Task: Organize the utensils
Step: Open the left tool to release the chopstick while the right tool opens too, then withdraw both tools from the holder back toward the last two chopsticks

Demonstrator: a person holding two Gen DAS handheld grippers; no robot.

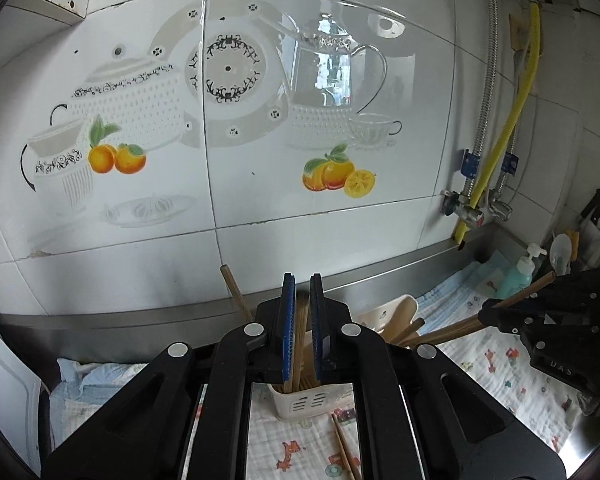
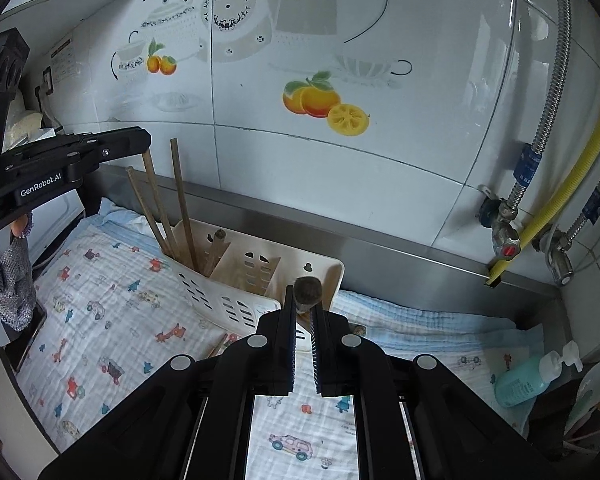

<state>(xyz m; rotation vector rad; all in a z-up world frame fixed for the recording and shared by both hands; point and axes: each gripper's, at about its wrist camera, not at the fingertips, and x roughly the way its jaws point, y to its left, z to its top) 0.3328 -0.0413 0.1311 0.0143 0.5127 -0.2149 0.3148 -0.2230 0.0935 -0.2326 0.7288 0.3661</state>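
Above the holder [image 2: 260, 276], both grippers [image 1: 302, 292] [image 2: 304, 308] clamp chopsticks [image 1: 300, 320]; next, lower them into a compartment.

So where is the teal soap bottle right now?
The teal soap bottle lies at the lower right of the right wrist view, on the blue cloth's edge near the corner below the yellow hose; the left wrist view shows it far right.

We read "GenRobot.AI" in white letters on the black body of the left gripper [image 2: 142, 142], seen from the right wrist. A paper notice [image 2: 62, 62] on the far wall carries print too small to read.
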